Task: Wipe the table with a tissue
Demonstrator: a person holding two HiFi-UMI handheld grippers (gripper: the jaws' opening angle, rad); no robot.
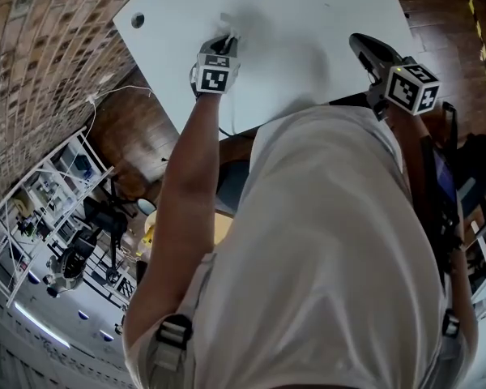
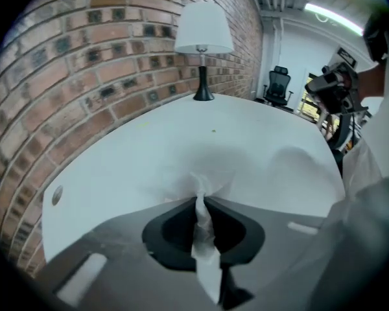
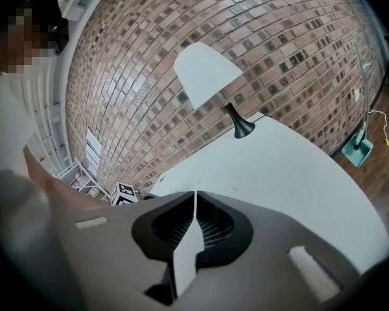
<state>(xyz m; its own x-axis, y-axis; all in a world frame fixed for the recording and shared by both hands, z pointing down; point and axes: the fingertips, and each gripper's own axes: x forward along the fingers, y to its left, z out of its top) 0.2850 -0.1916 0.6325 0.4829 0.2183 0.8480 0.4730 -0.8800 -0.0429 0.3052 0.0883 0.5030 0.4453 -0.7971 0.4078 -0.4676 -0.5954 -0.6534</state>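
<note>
Tissue [image 2: 205, 245] pinched in left gripper [image 2: 200, 201] — touching white table [image 2: 259, 135], right gripper [image 3: 194, 196] pressed together, empty

White tissue [image 2: 205, 251], thin and crumpled into a narrow twisted strip, pinched upright between the left gripper's [image 2: 200, 199] jaws. Its front end fans out, touching the table [image 2: 181, 141]. The table is smooth, white and round-edged, with a small round hole near one corner. The tissue sits toward its left side.
</note>
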